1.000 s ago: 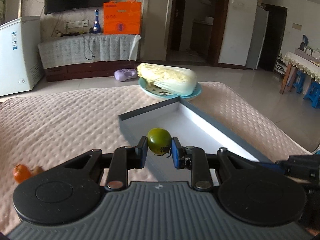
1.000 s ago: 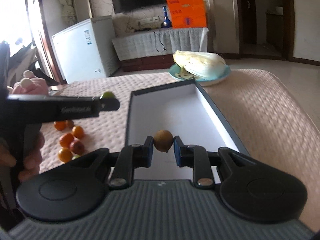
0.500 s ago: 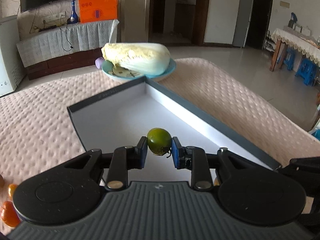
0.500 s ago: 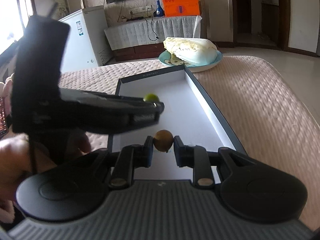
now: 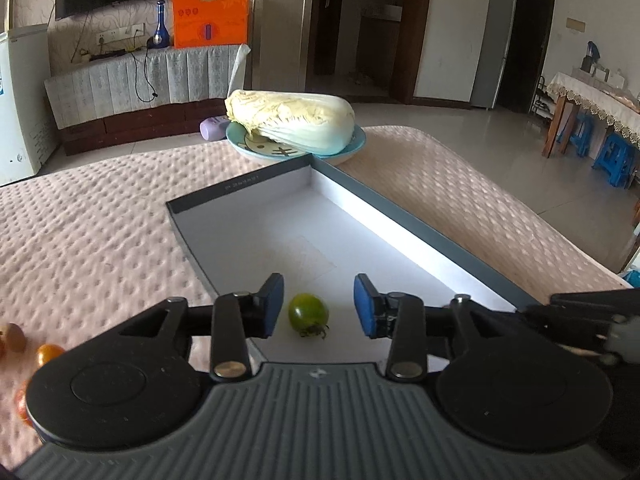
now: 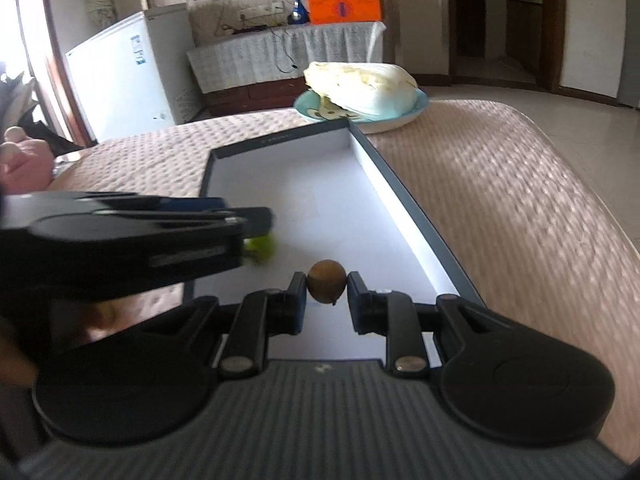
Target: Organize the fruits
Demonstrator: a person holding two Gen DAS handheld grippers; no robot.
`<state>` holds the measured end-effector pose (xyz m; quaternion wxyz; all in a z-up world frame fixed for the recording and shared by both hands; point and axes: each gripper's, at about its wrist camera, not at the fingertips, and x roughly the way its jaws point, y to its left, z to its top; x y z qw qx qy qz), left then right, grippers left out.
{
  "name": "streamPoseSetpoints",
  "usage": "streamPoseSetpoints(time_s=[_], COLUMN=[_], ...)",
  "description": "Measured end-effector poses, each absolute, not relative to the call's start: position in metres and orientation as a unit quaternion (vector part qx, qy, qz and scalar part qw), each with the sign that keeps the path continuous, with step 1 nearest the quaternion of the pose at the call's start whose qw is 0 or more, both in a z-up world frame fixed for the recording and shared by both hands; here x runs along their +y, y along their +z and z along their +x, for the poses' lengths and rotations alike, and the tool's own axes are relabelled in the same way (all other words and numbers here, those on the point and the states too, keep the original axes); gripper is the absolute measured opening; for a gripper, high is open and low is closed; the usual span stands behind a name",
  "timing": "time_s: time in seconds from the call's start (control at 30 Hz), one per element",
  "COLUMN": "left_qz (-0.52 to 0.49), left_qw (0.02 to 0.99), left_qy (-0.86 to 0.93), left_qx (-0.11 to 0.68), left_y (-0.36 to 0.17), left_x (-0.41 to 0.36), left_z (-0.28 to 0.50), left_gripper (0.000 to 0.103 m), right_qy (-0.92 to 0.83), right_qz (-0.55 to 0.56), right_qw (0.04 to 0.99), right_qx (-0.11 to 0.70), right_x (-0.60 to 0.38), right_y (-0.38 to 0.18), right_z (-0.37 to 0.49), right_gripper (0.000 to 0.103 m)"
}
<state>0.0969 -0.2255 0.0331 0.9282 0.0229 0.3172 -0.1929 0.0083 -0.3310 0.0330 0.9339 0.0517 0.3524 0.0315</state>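
Two handheld grippers work over a shallow grey-rimmed box (image 5: pixel 400 222) with a white floor, set on a table covered in a pale pink quilted cloth (image 5: pixel 92 216). The left gripper (image 5: pixel 319 306) has its jaws opening; its blue pads (image 5: pixel 366 308) stand clear on either side of a small green tomato (image 5: pixel 308 314), which lies between them on the box floor near the close end, stem toward the camera, touching neither pad. The right gripper (image 6: pixel 327 298), just beside it over the same end of the box, is clenched on a small round brown fruit (image 6: pixel 326 286), pinched between its two pads above the white floor.

In the right wrist view the left gripper (image 6: pixel 256 222) reaches in from the left as a dark blurred shape, the green tomato (image 6: pixel 262 250) a smear at its tip, and part of a hand (image 6: pixel 24 160) shows at the far left edge. A few small orange and red fruits (image 5: pixel 48 354) lie on the cloth to the left of the box, partly hidden behind the left gripper's body. At the far end of the box, close by its corner, a pale cabbage (image 5: pixel 292 122) rests on a light blue plate (image 5: pixel 352 148). Beyond the table stand a white fridge (image 6: pixel 120 76), a covered bench (image 5: pixel 140 80) and an orange bag (image 5: pixel 210 12).
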Motion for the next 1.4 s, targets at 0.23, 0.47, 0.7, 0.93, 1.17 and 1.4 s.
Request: streamPoseSetpoints(time_s=[0.23,0.47,0.7,0.93,1.17,1.4], left_qz=[0.015,0.014,0.010,0.002,0.001,-0.004], left_qw=[0.931,0.932,0.931,0.933,0.942,0.950], left_qy=[-0.193,-0.188,-0.192,-0.166,-0.148,-0.139], left_qx=[0.309,0.311,0.311,0.318,0.300,0.280], left_y=[0.047,0.053,0.056,0.054,0.066,0.077], left_x=[-0.208,-0.185,-0.162,-0.138,-0.119,-0.106], left_z=[0.073,0.042,0.017,-0.003,-0.022,-0.045], left_gripper=[0.048,0.052,0.052,0.052,0.068,0.069], right_qy=[0.007,-0.003,-0.018,-0.024,-0.028,-0.023], right_qz=[0.056,0.056,0.055,0.062,0.076,0.090], right_qw=[0.933,0.931,0.931,0.931,0.936,0.942], right_qx=[0.356,0.361,0.361,0.359,0.344,0.322], right_x=[-0.325,-0.316,-0.313,-0.314,-0.311,-0.309], right_y=[0.027,0.024,0.022,0.023,0.030,0.039], right_z=[0.020,0.025,0.027,0.024,0.016,0.007], right_gripper=[0.025,0.025,0.026,0.026,0.026,0.027])
